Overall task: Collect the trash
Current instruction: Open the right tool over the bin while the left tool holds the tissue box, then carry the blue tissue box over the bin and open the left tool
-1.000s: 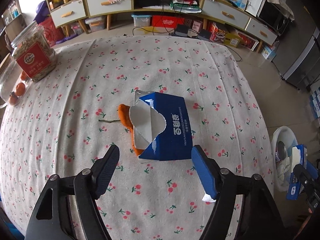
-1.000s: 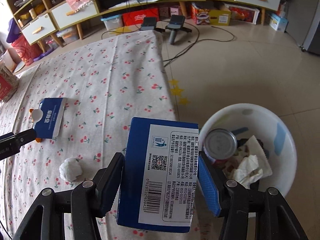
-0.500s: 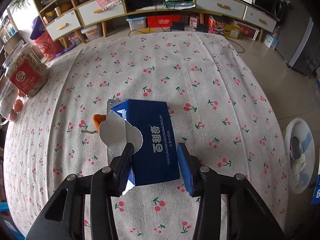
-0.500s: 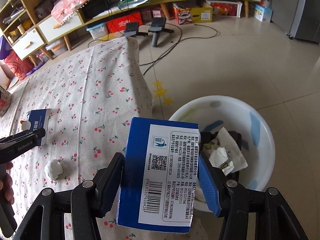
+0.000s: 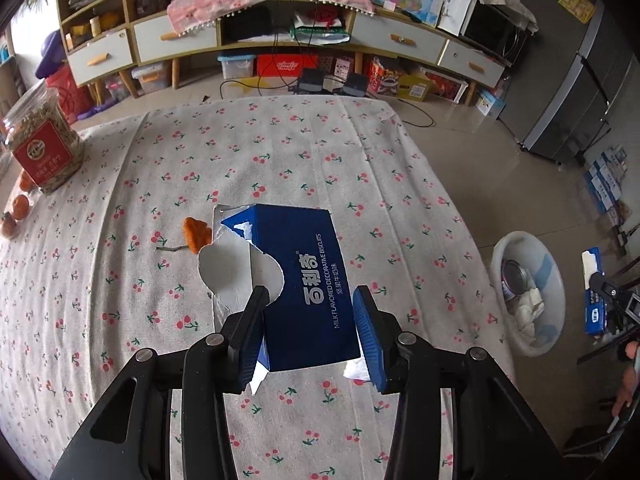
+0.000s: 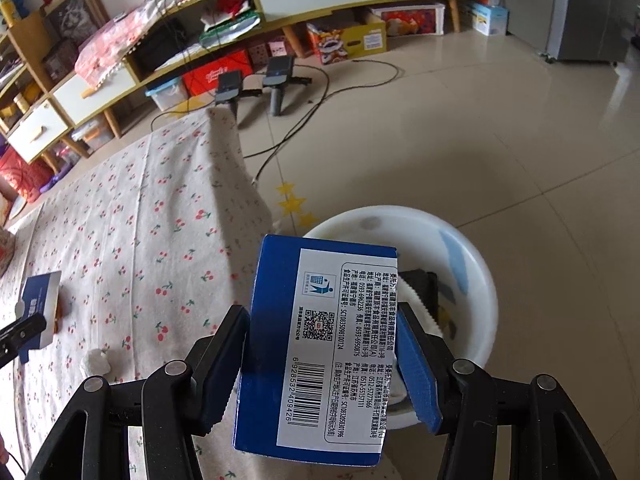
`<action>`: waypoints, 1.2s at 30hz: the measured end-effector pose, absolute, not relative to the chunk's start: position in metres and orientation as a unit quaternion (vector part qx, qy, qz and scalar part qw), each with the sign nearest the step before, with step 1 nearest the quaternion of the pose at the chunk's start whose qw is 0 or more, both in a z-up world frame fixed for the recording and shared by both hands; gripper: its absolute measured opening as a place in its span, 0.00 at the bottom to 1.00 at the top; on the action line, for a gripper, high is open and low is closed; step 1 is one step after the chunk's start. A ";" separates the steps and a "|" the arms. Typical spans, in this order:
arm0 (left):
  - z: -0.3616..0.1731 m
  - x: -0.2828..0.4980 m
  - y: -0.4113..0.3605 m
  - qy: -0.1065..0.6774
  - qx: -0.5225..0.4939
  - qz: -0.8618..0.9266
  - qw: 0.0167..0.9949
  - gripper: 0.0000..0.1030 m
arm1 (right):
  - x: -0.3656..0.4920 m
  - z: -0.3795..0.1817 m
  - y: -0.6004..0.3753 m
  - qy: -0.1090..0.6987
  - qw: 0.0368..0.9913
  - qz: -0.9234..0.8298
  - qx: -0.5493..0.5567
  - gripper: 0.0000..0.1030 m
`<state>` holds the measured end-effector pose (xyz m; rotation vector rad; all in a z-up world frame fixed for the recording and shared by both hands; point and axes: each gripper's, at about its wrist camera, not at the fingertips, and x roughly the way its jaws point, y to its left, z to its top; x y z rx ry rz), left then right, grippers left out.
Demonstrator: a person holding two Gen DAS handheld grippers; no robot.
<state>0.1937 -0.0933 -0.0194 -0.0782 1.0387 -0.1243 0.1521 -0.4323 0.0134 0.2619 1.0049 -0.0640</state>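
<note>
Left wrist view: the left gripper point(image 5: 310, 316) is clamped on a torn biscuit box point(image 5: 296, 280) above the counter point(image 5: 120, 200).
The right gripper point(image 6: 320, 364) pinches a second blue box point(image 6: 320, 344) over the white bin point(image 6: 472, 264) (trash inside).

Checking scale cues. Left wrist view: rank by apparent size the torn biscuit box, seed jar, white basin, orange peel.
1. torn biscuit box, inflated by nearness
2. white basin and seed jar, about alike, unranked
3. orange peel
</note>
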 end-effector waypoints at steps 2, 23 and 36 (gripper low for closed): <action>-0.013 0.190 -0.104 0.492 -0.041 -0.080 0.866 0.44 | 0.149 0.014 -0.449 0.477 0.866 -0.047 0.141 0.60; -0.009 0.173 -0.230 0.493 0.002 -0.205 0.846 0.44 | 0.138 0.003 -0.505 0.480 0.846 -0.090 0.216 0.73; -0.027 0.187 -0.340 0.512 0.042 -0.283 0.810 0.45 | 0.085 0.010 -0.549 0.469 0.850 -0.130 0.201 0.73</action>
